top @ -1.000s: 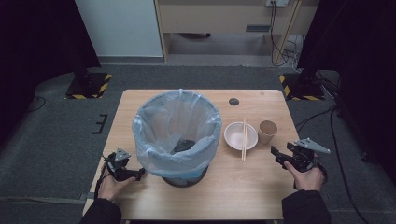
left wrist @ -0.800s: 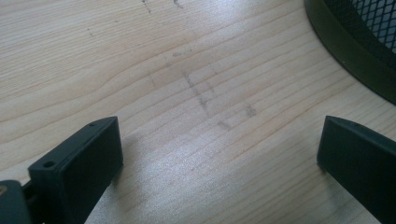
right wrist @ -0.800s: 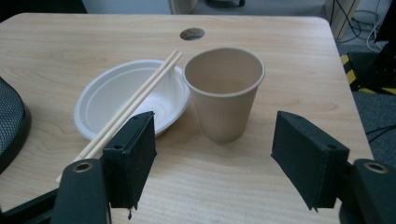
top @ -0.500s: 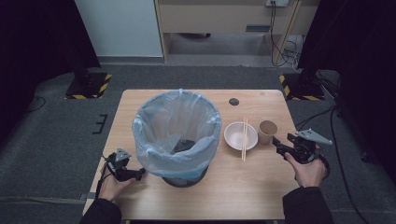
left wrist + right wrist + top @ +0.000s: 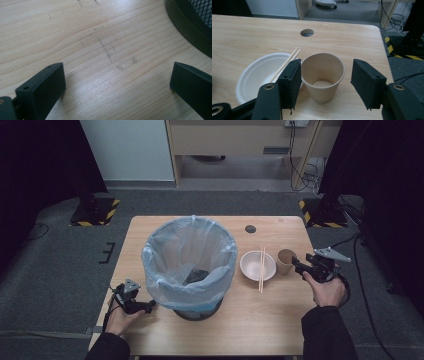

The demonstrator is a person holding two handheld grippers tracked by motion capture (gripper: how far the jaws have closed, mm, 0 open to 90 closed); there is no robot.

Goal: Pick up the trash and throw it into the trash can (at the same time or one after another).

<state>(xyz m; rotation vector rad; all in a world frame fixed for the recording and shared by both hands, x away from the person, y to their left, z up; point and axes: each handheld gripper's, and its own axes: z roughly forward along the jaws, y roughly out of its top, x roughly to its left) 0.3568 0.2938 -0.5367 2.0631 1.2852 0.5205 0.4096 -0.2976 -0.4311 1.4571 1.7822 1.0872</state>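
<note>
Your right claw point(image 5: 323, 82) brackets the paper cup point(image 5: 322, 75), jaws partly open and just closing, holding nothing yet; the left pad nearly touches its wall, the right stands off; closing off-centre could crush or tip it toward the white bowl point(image 5: 259, 75) and chopsticks point(image 5: 285, 63) just left. The cup is tan, upright, empty, thin-walled.

table point(image 5: 260, 320) — wood | on it: lined bin point(image 5: 189, 262) — bowl point(image 5: 257, 265) — paper cup point(image 5: 285, 261)
</note>
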